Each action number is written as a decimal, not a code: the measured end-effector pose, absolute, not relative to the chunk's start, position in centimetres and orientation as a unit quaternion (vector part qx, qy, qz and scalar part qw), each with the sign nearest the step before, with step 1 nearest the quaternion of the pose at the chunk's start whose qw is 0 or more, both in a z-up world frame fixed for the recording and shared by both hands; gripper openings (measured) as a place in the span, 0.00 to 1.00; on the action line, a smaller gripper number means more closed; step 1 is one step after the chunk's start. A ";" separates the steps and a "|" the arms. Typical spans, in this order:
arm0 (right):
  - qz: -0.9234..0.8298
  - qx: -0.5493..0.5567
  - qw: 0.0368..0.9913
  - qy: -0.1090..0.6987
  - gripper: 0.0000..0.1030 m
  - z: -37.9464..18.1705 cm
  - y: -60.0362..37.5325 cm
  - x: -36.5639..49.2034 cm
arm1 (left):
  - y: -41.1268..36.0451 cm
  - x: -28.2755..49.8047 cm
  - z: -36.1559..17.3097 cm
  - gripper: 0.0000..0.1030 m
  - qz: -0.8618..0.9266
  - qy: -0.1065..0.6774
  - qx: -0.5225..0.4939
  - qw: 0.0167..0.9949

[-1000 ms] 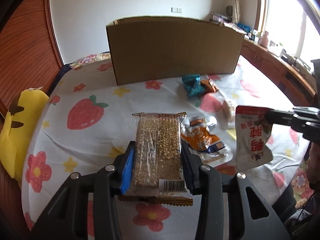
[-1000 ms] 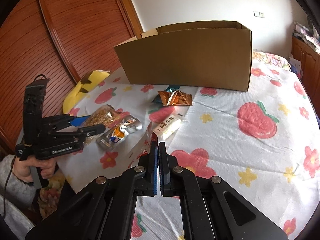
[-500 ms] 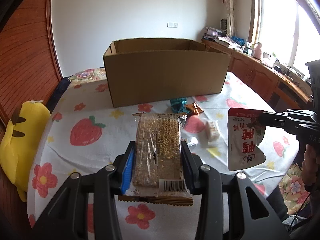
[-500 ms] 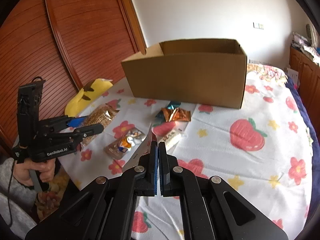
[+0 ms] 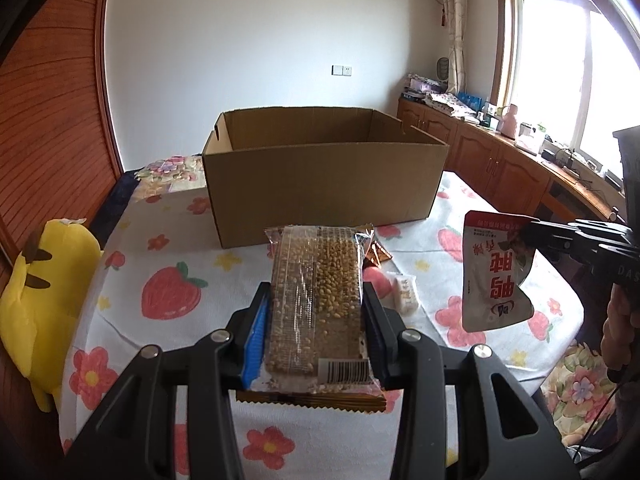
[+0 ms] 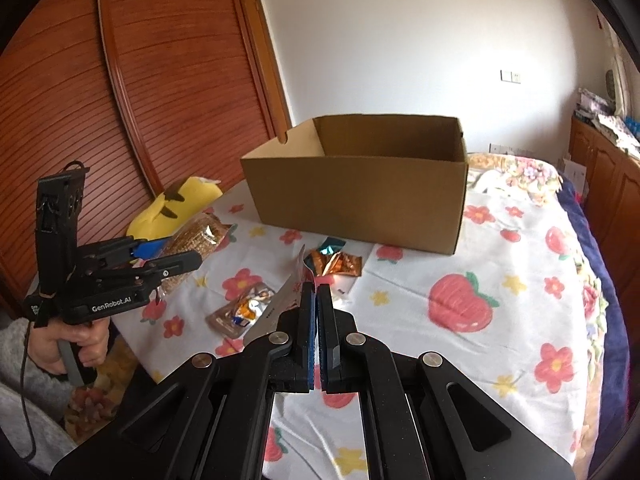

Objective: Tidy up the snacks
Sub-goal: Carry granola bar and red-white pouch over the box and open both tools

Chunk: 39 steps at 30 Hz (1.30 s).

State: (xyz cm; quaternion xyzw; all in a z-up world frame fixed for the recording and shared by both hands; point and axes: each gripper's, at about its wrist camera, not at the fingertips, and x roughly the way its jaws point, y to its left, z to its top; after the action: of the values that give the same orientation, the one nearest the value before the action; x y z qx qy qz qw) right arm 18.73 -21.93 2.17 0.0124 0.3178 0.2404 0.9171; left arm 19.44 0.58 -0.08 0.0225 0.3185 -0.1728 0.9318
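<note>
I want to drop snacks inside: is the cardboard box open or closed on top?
Open. The cardboard box shows bare inner walls in both views and no flap over its top.

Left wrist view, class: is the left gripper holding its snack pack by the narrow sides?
Yes: the left gripper clamps the clear grain-bar pack from both long edges, above the strawberry tablecloth.

White plaster wall behind, small switch plate at mid-height. Reddish slatted wood panelling along one side. Opposite — bright window with patterned curtain, daylight flooding in. Low wooden cabinets beneath, tops cluttered. Bed under strawberry-and-flower sheet.
</note>
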 end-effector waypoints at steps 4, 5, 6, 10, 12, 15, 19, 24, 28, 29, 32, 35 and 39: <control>0.237 0.008 0.921 0.309 0.00 3.2 -22.2 19.0 | 0.6 19.8 0.8 0.39 -0.172 0.307 0.016 0.936; 0.237 0.005 0.922 0.307 0.00 3.4 -22.2 19.1 | 0.6 19.9 1.0 0.39 -0.171 0.304 0.014 0.937; 0.238 0.001 0.923 0.304 0.00 3.7 -22.1 19.3 | 0.6 20.0 1.2 0.39 -0.171 0.301 0.011 0.938; 0.238 -0.011 0.925 0.295 0.00 4.8 -22.0 19.9 | 0.8 20.5 2.0 0.39 -0.169 0.292 0.006 0.941; 0.239 -0.016 0.927 0.290 0.00 5.5 -21.9 20.3 | 0.8 20.9 2.3 0.39 -0.169 0.290 0.005 0.942; 0.242 -0.023 0.928 0.283 0.00 6.2 -21.6 21.0 | 0.7 21.7 2.8 0.39 -0.168 0.284 0.005 0.944; 0.247 -0.035 0.929 0.272 0.00 7.0 -21.1 22.4 | 0.7 23.1 3.6 0.39 -0.167 0.274 0.004 0.947; 0.252 -0.041 0.931 0.260 0.00 7.8 -20.8 24.2 | 0.5 25.1 4.5 0.39 -0.166 0.260 0.003 0.951; 0.257 -0.046 0.933 0.249 0.00 8.4 -20.5 25.8 | 0.1 27.0 5.2 0.39 -0.167 0.252 0.004 0.953; 0.258 -0.048 0.933 0.247 0.00 8.6 -20.3 26.2 | 0.0 27.5 5.3 0.39 -0.167 0.249 0.006 0.954; 0.260 -0.053 0.934 0.241 0.00 8.9 -20.0 27.4 | -0.2 29.0 5.5 0.39 -0.166 0.245 0.006 0.955; 0.261 -0.059 0.934 0.237 0.00 8.9 -19.6 28.8 | -0.3 30.7 5.4 0.39 -0.166 0.247 0.005 0.955; 0.262 -0.061 0.934 0.235 0.00 8.8 -19.1 30.6 | -0.3 32.7 5.3 0.39 -0.163 0.248 0.001 0.955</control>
State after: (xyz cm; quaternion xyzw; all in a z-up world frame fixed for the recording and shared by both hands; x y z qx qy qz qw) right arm 30.64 -19.09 8.82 -0.0606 0.2350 0.2623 0.9340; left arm 32.75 -0.30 5.28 0.0013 0.2476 -0.1629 0.9551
